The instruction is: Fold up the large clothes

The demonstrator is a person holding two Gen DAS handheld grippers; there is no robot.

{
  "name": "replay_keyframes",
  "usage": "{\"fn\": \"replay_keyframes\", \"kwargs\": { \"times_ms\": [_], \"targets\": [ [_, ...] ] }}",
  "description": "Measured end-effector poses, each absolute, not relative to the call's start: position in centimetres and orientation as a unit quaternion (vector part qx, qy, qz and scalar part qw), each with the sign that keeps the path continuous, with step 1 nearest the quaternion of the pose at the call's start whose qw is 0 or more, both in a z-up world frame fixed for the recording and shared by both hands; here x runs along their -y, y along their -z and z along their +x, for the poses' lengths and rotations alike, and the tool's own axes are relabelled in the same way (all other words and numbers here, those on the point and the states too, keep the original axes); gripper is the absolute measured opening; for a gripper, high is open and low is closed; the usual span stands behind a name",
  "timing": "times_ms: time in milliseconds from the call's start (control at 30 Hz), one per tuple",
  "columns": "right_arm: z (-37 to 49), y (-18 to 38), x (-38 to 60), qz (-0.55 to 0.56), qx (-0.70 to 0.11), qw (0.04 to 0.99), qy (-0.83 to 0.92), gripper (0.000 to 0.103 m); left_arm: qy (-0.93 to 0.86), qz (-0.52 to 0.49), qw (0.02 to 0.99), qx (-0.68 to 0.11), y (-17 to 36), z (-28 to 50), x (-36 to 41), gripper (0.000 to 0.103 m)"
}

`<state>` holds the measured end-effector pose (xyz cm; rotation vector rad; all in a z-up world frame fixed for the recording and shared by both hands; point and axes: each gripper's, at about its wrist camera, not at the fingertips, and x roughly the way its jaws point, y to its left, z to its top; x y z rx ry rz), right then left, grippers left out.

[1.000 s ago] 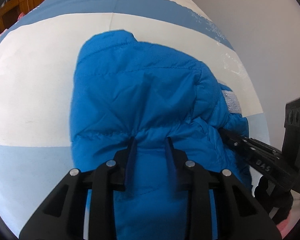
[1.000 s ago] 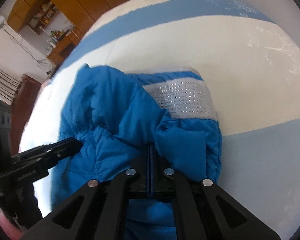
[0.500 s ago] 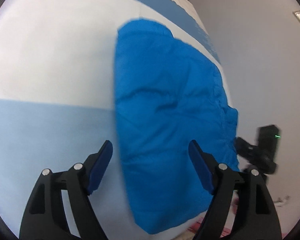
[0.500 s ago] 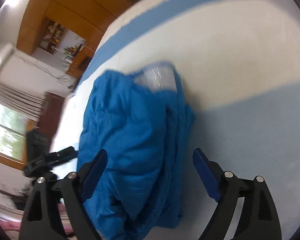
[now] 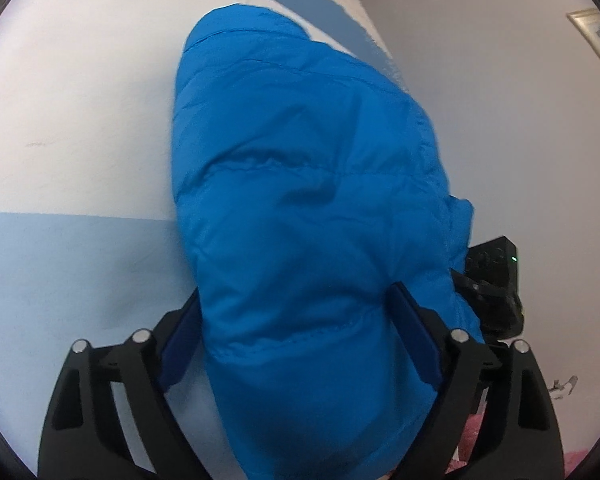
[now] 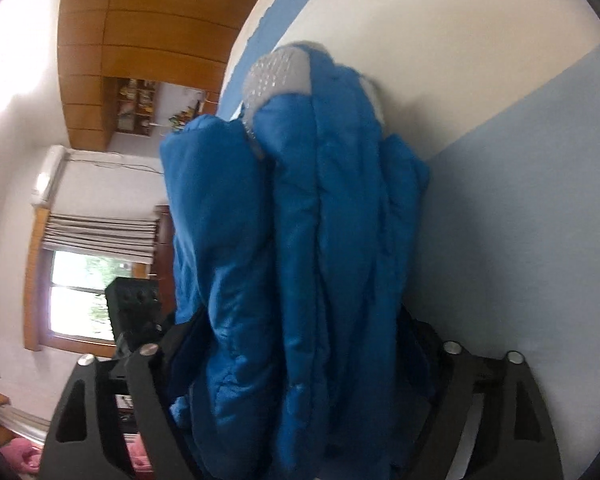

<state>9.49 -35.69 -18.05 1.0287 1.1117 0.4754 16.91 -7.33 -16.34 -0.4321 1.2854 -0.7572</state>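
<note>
A folded bright blue padded jacket lies on a bed with a white and light blue striped cover. My left gripper is open, its jaws wide apart on either side of the jacket's near edge. In the right wrist view the jacket fills the middle as a thick bundle, with a grey studded band at its far end. My right gripper is open too, its jaws astride the bundle. The fingertips are partly hidden by the fabric.
A pale wall runs along the bed's right side. The other gripper shows past the jacket. In the right wrist view, a wooden cabinet, a window with a blind and the other gripper are at the left.
Both grippers let go of the jacket and opened wide. They then moved in so that their jaws now stand on either side of the folded bundle.
</note>
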Motion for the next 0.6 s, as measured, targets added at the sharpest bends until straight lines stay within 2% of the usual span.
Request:
{"fn": "replay_keyframes", "kwargs": {
  "times_ms": [67, 133, 233, 600],
  "targets": [
    [9.2, 18.2, 35.6, 0.469, -0.494, 0.697, -0.222, 0.07, 0.349, -0.198, 0.715, -0.572, 16.1, 16.6, 7.3, 0.073],
    [9.1, 17.8, 35.7, 0.473, -0.487, 0.697, -0.232, 0.06, 0.353, -0.205, 0.716, -0.566, 15.6, 16.3, 6.8, 0.068],
    [9.4, 16.5, 35.6, 0.456, -0.479, 0.71, -0.243, 0.053, 0.359, -0.205, 0.722, -0.555, 14.5, 15.8, 6.5, 0.062],
    [15.6, 9.2, 32.8, 0.387, -0.428, 0.755, -0.312, 0.052, 0.363, -0.202, 0.778, -0.472, 7.1, 18.6, 3.7, 0.061]
  ]
}}
